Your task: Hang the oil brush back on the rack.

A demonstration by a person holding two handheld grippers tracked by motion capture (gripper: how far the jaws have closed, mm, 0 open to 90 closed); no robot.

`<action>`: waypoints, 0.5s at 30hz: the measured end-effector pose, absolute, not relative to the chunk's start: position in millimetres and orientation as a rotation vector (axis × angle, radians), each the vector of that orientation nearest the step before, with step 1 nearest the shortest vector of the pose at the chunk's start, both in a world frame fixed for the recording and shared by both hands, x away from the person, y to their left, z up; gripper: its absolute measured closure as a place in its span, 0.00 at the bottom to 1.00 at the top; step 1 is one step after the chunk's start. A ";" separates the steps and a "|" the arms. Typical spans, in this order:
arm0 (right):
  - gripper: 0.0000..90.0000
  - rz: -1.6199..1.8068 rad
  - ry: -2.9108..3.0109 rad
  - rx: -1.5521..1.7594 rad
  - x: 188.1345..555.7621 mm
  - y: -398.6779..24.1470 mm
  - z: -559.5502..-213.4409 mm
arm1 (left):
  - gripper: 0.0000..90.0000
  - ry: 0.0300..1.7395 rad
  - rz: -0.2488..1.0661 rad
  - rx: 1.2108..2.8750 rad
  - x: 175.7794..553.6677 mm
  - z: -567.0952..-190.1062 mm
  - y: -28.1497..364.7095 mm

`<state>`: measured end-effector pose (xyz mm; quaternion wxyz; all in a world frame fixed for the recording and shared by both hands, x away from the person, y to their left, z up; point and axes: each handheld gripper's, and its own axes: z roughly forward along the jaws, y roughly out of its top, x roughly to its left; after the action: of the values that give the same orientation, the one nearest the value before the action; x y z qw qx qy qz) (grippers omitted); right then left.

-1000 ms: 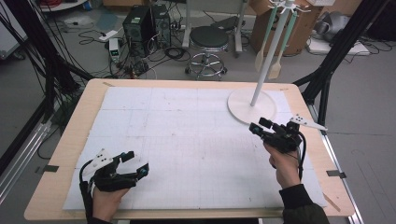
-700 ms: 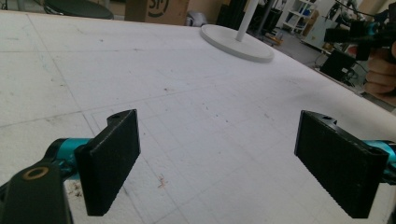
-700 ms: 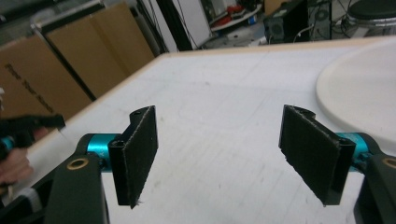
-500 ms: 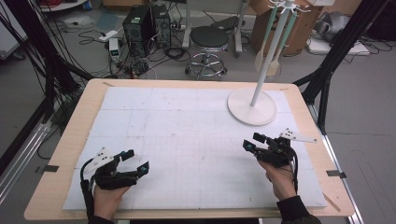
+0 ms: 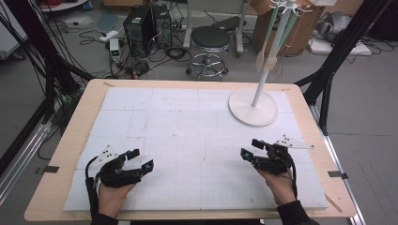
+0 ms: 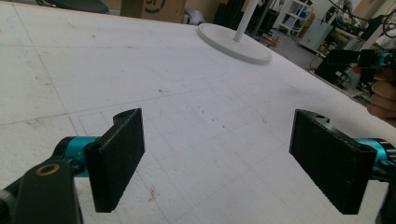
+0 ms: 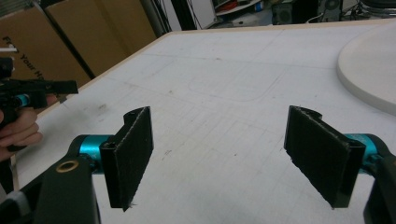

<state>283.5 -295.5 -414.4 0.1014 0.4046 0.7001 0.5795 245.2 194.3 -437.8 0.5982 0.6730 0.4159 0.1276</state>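
on the white mat [image 5: 187,122], near edge, the left gripper [image 5: 141,159] and right gripper [image 5: 248,147] rest well apart, both released; the right's jaws have just been opening, nothing between them.

We see a matt white sheet [image 5: 187,136], faintly gridded and scuffed, covering the table [image 5: 61,173], whose bare rim looks like pale, smooth wood. At two o'clock on it sits the stand [image 5: 253,107], its round base a smooth, matt white. The left gripper [image 6: 217,158] and right gripper [image 7: 219,156] carry black pads [image 7: 135,154] with a rough, grainy face, held on glossy teal metal-looking fittings [image 6: 70,147].
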 end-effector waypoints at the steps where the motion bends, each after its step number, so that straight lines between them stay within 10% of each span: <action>1: 0.26 1.711 2.070 1.192 282.6 -294.7 -415.1 | 0.21 0.963 0.300 1.562 244.9 -437.7 193.8; 15: 0.23 1.640 2.120 1.181 281.3 -289.2 -422.7 | 0.20 0.955 0.258 1.571 244.1 -438.4 191.2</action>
<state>281.3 -289.2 -422.7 0.1059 0.4011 0.7197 0.5568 244.1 191.2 -438.4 0.5991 0.6776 0.4117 0.1114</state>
